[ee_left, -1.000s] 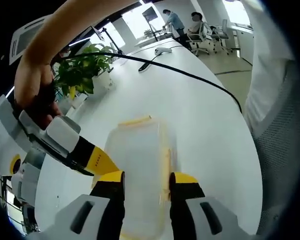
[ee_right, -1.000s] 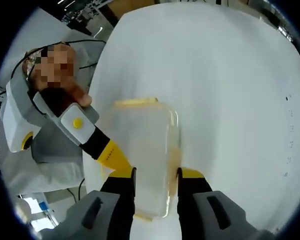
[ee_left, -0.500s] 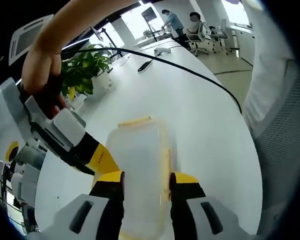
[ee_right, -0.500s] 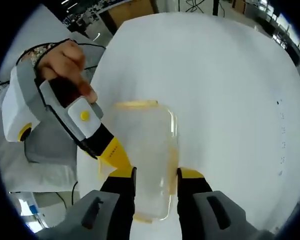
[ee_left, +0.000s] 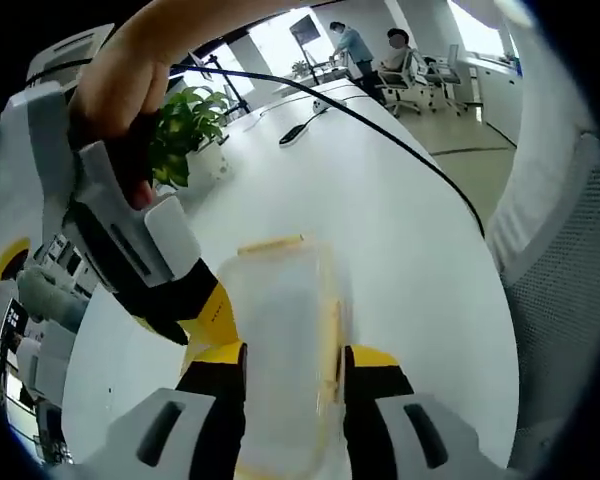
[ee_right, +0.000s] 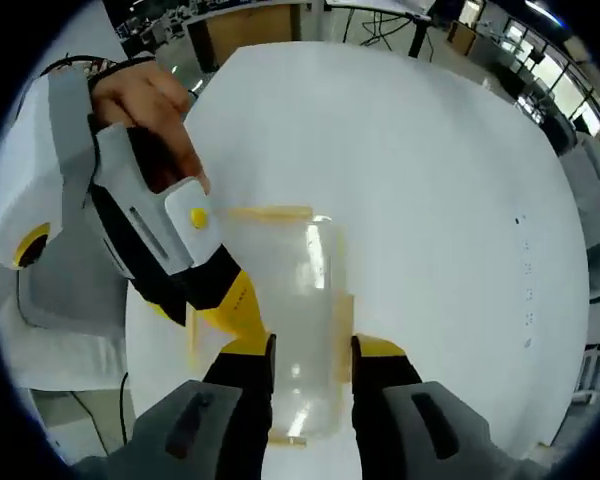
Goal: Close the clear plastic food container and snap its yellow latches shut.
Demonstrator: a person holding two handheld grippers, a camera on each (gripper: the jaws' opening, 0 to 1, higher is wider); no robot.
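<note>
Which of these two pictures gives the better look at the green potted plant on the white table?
The left gripper view: the green potted plant stands in its white pot on the white table, behind a hand. The right gripper view looks across the table another way, toward desks.

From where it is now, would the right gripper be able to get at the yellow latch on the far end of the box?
Probably yes. The right gripper already straddles the clear container, and the far yellow latch lies uncovered straight ahead.
</note>
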